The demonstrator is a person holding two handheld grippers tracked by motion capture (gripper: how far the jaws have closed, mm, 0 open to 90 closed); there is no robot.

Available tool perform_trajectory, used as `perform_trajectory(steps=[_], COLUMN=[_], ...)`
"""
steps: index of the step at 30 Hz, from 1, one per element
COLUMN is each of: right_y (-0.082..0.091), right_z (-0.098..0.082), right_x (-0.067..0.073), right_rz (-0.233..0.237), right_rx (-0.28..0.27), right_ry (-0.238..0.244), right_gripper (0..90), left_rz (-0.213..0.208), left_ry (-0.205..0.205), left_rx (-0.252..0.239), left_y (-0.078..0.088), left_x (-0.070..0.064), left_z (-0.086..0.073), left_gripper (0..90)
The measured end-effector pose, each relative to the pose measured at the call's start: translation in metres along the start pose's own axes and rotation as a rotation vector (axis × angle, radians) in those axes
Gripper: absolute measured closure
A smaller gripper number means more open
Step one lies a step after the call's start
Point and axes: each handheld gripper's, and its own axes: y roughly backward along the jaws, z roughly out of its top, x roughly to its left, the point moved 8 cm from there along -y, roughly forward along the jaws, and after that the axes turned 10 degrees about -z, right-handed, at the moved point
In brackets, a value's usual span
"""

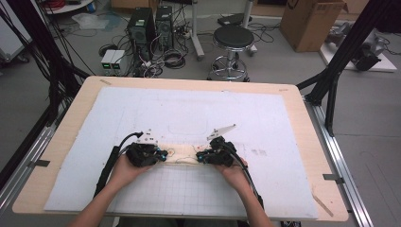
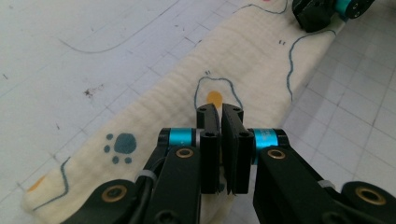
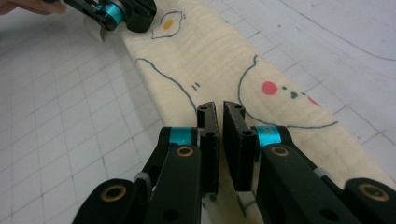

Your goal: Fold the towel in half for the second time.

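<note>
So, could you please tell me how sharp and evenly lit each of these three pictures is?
High view: soft and low in detail, evenly lit, faint shadows under the hands; the table edges bow slightly. Left gripper view: the cloth print is crisp, light flat, the left gripper casts little shadow. Right gripper view: the right gripper is sharp, far corners a little softer, no glare.

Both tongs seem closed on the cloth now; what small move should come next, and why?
Probably lift both ends together, a little. The left tongs and right tongs are each shut on the near edge of the folded cream cloth, which lies flat on the mat.
</note>
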Motion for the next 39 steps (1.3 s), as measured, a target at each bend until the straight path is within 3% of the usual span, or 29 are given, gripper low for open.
perform_trajectory(steps=[13,22,33,39], right_y=[0.016,0.03,0.044,0.044], right_z=[-0.014,-0.025,-0.036,-0.044], right_x=[-0.014,-0.025,-0.037,-0.041], right_rz=[-0.035,-0.065,-0.097,-0.107], right_rx=[-0.011,-0.023,-0.048,-0.056], right_ry=[0.005,0.008,0.014,0.002], right_gripper=[84.2,81.9,73.0,70.9], left_rz=[0.019,0.027,0.043,0.037], left_ry=[0.043,0.04,0.049,0.051], left_rx=[-0.045,-0.063,-0.074,-0.07], left_y=[0.017,0.028,0.037,0.036], left_x=[0.01,0.013,0.016,0.016], left_z=[-0.017,-0.024,-0.032,-0.036], left_gripper=[83.3,78.5,71.4,69.4])
